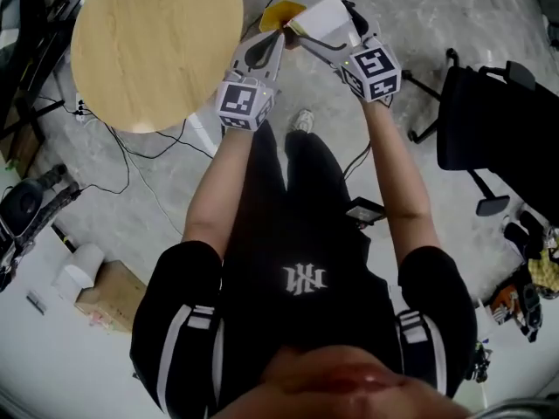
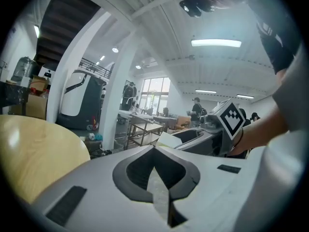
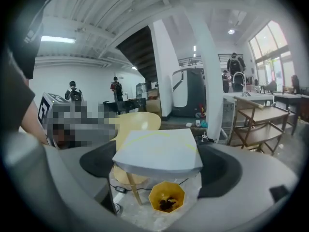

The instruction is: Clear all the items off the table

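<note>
Right gripper (image 3: pixel 159 167) pinches the white box (image 3: pixel 157 149) | yellow bin (image 3: pixel 166 197) below its jaws | left gripper (image 2: pixel 155 151) pressed together, empty, tips beside the box | risk, I think: if I release off-centre, box strikes rim, falls outside.

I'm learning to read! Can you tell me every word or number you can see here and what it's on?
No plain word or number can be read here.
Person's shirt: a white emblem like joined letters, too unclear to read for sure.
Left gripper and right gripper: their cubes bear black-and-white square patterns, not words.
White box in the right gripper: no print shows.
</note>
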Action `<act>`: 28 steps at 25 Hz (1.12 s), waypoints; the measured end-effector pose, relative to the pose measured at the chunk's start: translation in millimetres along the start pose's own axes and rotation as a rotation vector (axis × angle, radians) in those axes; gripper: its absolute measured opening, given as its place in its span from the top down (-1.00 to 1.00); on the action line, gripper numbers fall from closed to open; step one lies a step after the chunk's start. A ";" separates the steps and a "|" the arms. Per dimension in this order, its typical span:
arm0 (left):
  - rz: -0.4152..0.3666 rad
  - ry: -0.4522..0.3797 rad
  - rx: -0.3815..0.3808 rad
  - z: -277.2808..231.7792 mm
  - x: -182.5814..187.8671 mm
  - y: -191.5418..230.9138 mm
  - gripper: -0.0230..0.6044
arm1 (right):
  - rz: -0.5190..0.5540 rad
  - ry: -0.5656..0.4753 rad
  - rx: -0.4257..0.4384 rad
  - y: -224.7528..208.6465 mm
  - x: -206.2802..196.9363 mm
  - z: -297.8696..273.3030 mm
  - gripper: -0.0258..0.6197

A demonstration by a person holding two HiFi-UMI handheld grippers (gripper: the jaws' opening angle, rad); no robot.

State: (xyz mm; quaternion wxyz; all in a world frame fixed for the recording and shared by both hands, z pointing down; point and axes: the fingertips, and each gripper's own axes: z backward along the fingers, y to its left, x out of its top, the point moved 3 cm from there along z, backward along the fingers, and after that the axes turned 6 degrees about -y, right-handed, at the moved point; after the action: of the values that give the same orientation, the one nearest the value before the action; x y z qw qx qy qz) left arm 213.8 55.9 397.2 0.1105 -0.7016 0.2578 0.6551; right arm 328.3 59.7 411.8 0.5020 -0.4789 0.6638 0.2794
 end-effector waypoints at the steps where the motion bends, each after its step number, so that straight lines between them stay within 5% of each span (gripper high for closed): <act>1: 0.005 0.007 0.002 -4.2 -11.5 -5.5 0.89 | -0.017 0.004 0.000 -3.3 -15.5 1.3 -0.71; 16: 0.040 0.124 0.092 -28.5 -236.8 34.7 0.89 | -0.057 0.140 0.043 -36.9 -268.1 -85.5 -0.70; 28: 0.022 0.137 0.103 -59.2 -352.6 90.1 0.89 | -0.053 0.147 0.056 -49.9 -380.6 -163.0 -0.71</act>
State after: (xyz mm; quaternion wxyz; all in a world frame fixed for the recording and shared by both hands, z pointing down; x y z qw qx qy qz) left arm 216.1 27.3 764.8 0.1216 -0.7354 0.3058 0.5923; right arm 323.2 36.8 828.2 0.4724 -0.5010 0.6935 0.2116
